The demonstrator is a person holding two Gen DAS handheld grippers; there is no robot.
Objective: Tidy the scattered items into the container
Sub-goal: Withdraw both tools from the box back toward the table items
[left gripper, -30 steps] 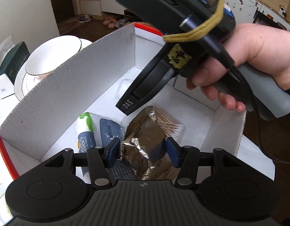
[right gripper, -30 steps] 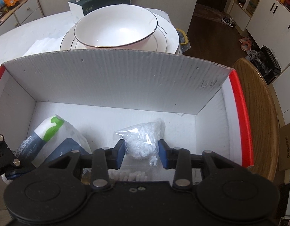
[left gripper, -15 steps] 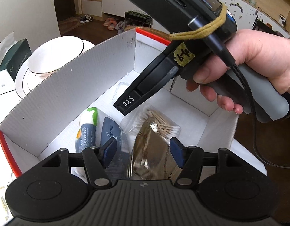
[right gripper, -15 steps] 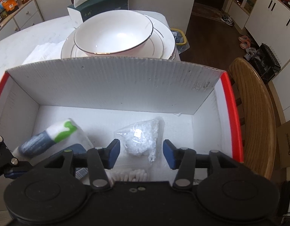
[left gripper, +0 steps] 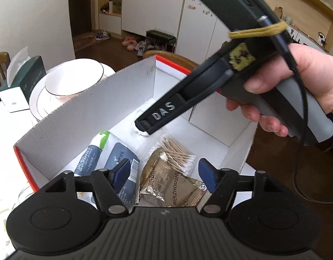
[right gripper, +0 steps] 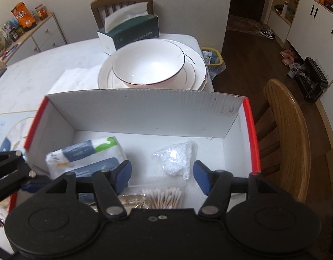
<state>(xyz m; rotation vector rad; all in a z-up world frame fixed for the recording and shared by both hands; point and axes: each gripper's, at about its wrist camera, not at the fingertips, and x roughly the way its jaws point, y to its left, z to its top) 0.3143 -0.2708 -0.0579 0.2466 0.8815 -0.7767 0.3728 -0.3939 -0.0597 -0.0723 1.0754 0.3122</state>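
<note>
Both tongs hang wide open and hold nothing: left gripper (left gripper: 164,173) above the "ZHOUSHI" foil packet (left gripper: 168,186) in the cardboard box (left gripper: 80,108), right gripper (right gripper: 162,175) above the clear bag (right gripper: 175,160); its contents are unclear.

The box (right gripper: 144,110) is left open from above, though its floor is crowded by packets (right gripper: 86,153) and its far wall is backed by stacked dishes (right gripper: 151,65).
</note>
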